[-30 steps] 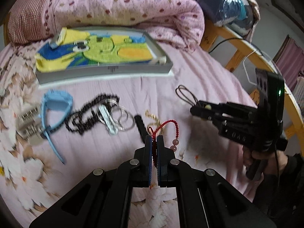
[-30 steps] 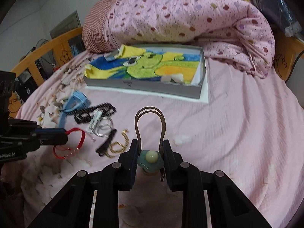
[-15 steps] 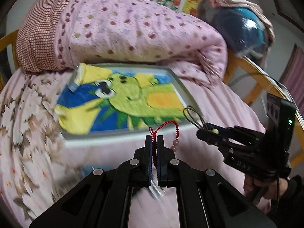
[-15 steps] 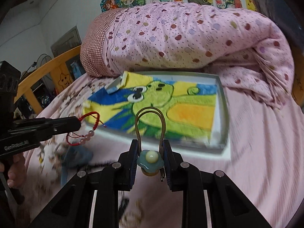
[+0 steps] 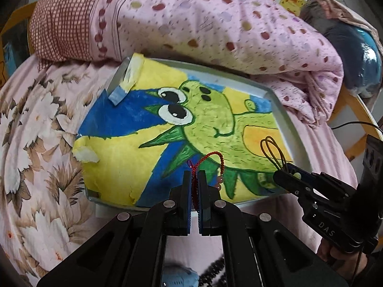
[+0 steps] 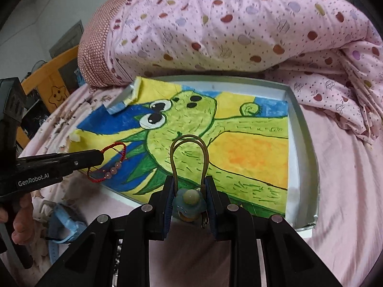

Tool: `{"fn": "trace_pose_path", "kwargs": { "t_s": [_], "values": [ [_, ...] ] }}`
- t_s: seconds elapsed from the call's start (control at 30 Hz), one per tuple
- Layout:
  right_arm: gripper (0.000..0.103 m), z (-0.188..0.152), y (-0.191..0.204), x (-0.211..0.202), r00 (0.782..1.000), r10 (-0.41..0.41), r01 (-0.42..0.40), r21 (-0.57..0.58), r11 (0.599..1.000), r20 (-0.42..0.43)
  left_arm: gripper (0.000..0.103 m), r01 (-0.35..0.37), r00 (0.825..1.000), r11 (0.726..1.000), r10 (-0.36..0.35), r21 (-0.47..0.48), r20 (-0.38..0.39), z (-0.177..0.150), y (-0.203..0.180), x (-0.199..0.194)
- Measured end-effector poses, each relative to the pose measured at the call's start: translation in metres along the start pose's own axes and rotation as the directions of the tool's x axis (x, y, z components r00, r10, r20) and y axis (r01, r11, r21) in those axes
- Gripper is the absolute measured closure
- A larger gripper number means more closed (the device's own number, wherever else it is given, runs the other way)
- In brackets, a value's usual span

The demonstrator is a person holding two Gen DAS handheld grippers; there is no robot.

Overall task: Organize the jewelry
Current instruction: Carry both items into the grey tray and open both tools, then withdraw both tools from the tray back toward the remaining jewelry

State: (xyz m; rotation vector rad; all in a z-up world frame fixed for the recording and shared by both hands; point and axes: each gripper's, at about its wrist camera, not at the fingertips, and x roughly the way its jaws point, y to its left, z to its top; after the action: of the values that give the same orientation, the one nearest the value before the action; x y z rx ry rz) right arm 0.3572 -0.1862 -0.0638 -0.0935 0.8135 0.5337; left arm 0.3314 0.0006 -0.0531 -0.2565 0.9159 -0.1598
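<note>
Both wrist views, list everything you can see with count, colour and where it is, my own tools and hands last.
tray: one, grey, on the bed in front of the duvet.
drawing: one, green creature on yellow and blue, lining the tray.
duvet: one, pink with dots, rolled behind the tray.
bedsheet: one, pink, under everything.
watch: one, light blue, on the sheet, near left.
red bracelet: one, red cord with pink beads, held over the tray.
hair tie: one, brown loops with teal charm, held over the tray.
left tool: black, shut on bracelet.
right tool: black, shut on hair tie.
hand: one, gripping the left tool's handle.
</note>
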Motion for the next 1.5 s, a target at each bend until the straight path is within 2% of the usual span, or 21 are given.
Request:
{"fn": "trace_pose_path", "kwargs": {
  "t_s": [0.23,0.33,0.4,0.47,0.53,0.6,0.63,0.7,0.83,0.9,0.97,1.03,1.07,1.1,1.2,1.5],
  "values": [
    [0.078,0.0,-0.004,0.013,0.999,-0.019,0.02,0.02,1.0,-0.043,0.101,0.012,0.999,0.999,-0.013,-0.035,-0.046,0.002,0.01,0.016],
    [0.063,0.0,-0.007,0.012,0.999,-0.017,0.018,0.036,0.999,-0.047,0.1,0.033,0.999,0.999,-0.033,-0.024,-0.028,-0.001,0.011,0.014],
    [0.046,0.001,-0.009,0.008,0.999,-0.022,0.023,0.046,0.999,-0.033,0.098,0.029,0.999,1.0,-0.029,-0.003,-0.018,-0.001,0.009,0.012],
    [0.042,0.001,-0.01,0.002,0.999,-0.035,0.036,0.054,0.998,-0.021,0.087,0.028,1.0,1.0,-0.028,0.009,-0.005,-0.002,0.007,0.007],
    [0.04,0.002,-0.012,-0.004,0.999,-0.046,0.046,0.062,0.997,-0.008,0.063,0.034,0.999,0.999,-0.034,0.003,0.013,-0.003,0.008,0.001],
    [0.034,0.002,-0.013,-0.011,0.998,-0.059,0.058,0.069,0.996,0.009,0.058,0.039,0.999,0.999,-0.038,-0.006,0.032,-0.003,0.008,-0.005],
    [0.032,0.003,-0.014,-0.015,0.998,-0.062,0.061,0.074,0.995,0.021,0.057,0.033,0.999,0.999,-0.033,-0.004,0.036,-0.002,0.008,-0.008],
    [0.021,0.004,-0.014,-0.026,0.996,-0.067,0.062,0.086,0.994,0.056,0.056,0.021,0.999,1.0,-0.021,0.004,0.044,-0.001,0.005,-0.013],
    [0.011,0.005,-0.009,-0.058,0.987,-0.06,0.044,0.113,0.993,0.147,0.034,0.007,0.993,1.0,-0.008,0.007,0.114,-0.004,0.001,-0.039],
    [0.0,0.005,-0.005,-0.072,0.981,-0.064,0.042,0.12,0.992,0.183,0.025,0.015,0.988,1.0,-0.017,0.012,0.157,-0.005,-0.002,-0.054],
    [0.0,0.004,0.0,-0.09,0.969,-0.075,0.046,0.129,0.991,0.236,0.022,0.017,0.979,1.0,-0.021,0.02,0.203,-0.006,-0.005,-0.072],
    [0.0,0.003,0.006,-0.107,0.957,-0.091,0.053,0.141,0.989,0.277,0.004,0.009,0.97,1.0,-0.016,0.028,0.241,-0.009,-0.008,-0.087],
    [0.0,0.003,0.008,-0.115,0.951,-0.098,0.057,0.145,0.988,0.294,0.002,0.005,0.962,1.0,-0.012,0.029,0.271,-0.011,-0.009,-0.096],
    [0.0,0.001,0.011,-0.124,0.943,-0.105,0.061,0.147,0.987,0.315,0.002,0.004,0.951,1.0,-0.012,0.028,0.308,-0.015,-0.01,-0.108],
    [0.0,-0.005,0.02,-0.149,0.919,-0.13,0.078,0.15,0.986,0.372,0.002,0.004,0.934,0.999,-0.019,0.042,0.356,-0.021,-0.013,-0.13],
    [0.0,-0.044,0.06,-0.216,0.841,-0.205,0.164,0.125,0.978,0.501,0.002,0.001,0.888,0.994,-0.05,0.107,0.456,-0.059,-0.009,-0.192]
  ]
}}
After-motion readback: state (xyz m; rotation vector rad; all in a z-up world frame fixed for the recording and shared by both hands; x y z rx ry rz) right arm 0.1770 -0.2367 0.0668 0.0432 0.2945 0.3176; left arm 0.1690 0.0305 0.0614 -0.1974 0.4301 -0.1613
